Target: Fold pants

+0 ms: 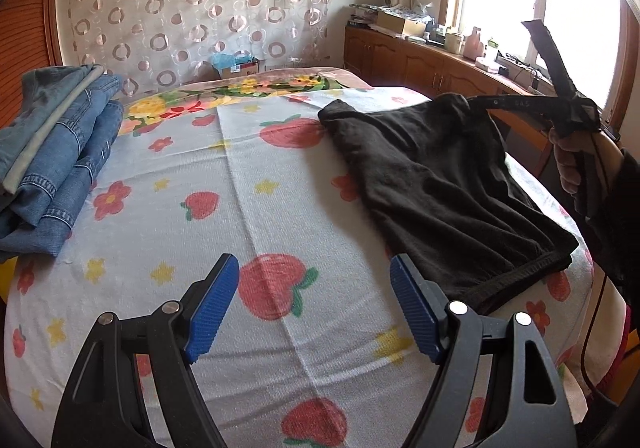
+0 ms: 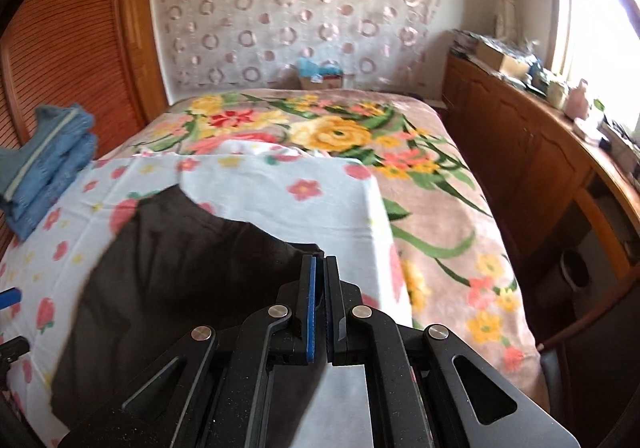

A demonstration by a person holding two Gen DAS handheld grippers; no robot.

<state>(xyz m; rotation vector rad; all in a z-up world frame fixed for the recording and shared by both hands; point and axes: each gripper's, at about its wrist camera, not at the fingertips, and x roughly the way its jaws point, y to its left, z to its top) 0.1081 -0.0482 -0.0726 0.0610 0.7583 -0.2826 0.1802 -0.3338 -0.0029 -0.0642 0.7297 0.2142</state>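
Note:
Black pants (image 1: 440, 187) lie on the right side of the strawberry-print sheet (image 1: 240, 187), with the waistband toward me. My left gripper (image 1: 315, 262) hovers open over the sheet just left of the waistband, nothing between its blue pads. In the left wrist view a hand holds my right gripper (image 1: 480, 100), which pinches the far right corner of the pants and lifts it off the bed. In the right wrist view the right gripper (image 2: 320, 260) is shut, with the edge of the black pants (image 2: 180, 268) caught at its tips.
A stack of folded jeans (image 1: 60, 151) sits at the left edge of the bed. A floral blanket (image 2: 420, 175) covers the far part of the bed. A wooden cabinet (image 2: 520, 151) with clutter runs under the window on the right. A cardboard box (image 1: 238, 67) stands behind the bed.

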